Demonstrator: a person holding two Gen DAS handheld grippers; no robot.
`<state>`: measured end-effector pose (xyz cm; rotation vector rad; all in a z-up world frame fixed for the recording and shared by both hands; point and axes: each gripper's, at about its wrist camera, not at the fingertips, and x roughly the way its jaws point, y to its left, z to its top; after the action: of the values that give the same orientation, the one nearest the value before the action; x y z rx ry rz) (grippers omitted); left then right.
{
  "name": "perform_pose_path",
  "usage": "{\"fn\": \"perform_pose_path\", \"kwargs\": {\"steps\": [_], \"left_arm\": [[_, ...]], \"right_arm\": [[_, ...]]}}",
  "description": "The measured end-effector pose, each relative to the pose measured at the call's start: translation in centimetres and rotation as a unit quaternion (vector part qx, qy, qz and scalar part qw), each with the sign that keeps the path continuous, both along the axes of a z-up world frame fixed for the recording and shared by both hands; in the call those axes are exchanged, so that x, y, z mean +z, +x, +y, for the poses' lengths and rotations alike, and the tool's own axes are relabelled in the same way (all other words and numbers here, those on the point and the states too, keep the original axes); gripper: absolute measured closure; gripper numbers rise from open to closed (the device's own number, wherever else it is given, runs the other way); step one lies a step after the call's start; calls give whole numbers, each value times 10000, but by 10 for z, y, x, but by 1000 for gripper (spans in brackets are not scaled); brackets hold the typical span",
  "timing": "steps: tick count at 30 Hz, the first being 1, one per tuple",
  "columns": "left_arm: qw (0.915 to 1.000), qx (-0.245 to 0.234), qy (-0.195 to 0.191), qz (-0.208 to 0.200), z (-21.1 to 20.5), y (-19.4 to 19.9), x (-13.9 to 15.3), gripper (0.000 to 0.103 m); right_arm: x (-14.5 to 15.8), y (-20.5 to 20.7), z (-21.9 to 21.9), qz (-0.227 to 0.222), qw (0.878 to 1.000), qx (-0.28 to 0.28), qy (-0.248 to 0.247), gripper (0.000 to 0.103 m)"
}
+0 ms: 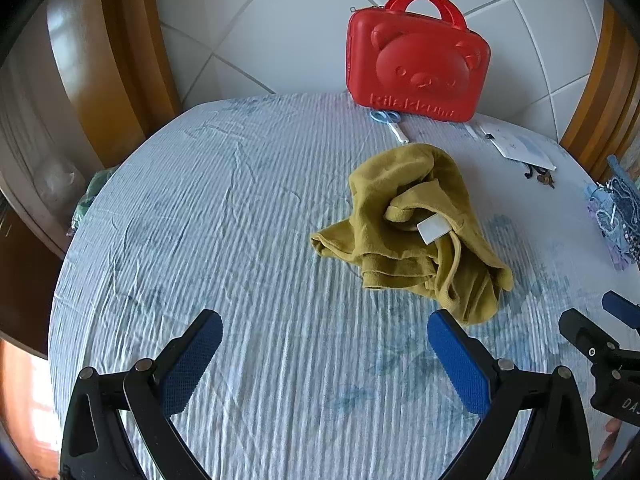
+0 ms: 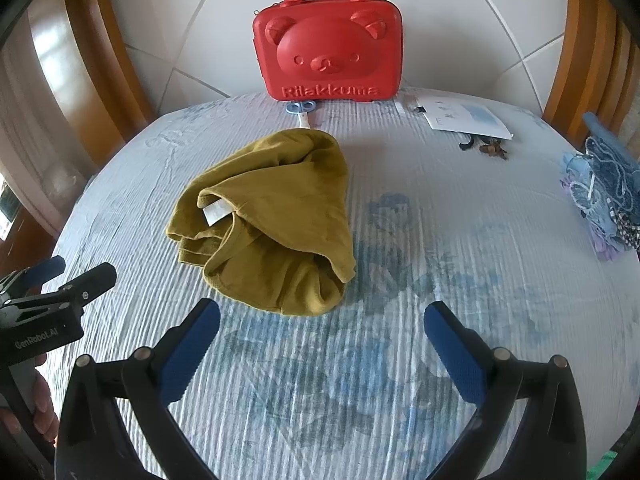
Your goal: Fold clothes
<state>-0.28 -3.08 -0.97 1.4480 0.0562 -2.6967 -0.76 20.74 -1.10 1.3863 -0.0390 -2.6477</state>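
Mustard garment (image 2: 268, 220): crumpled heap, front of red case (image 2: 328, 48). Left gripper (image 1: 324, 344) & right gripper (image 2: 322, 332): wide open, empty. Advise: pinch hem corners, spread flat 1st.

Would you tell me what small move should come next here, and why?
Probably bring the right gripper forward and close on the nearest edge of the crumpled olive-yellow garment, to start spreading it. Both the right gripper and the left gripper are open, empty and short of the cloth.
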Motion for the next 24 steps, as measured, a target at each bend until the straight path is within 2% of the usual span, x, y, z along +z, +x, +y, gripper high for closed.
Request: {"fn": "perform_pose_path", "kwargs": {"steps": [24], "left_arm": [[9997,-41,50,-251,-13,-23,-24,0]], "right_arm": [[-12,-19,-8,-211,9997,51,111,0]]}}
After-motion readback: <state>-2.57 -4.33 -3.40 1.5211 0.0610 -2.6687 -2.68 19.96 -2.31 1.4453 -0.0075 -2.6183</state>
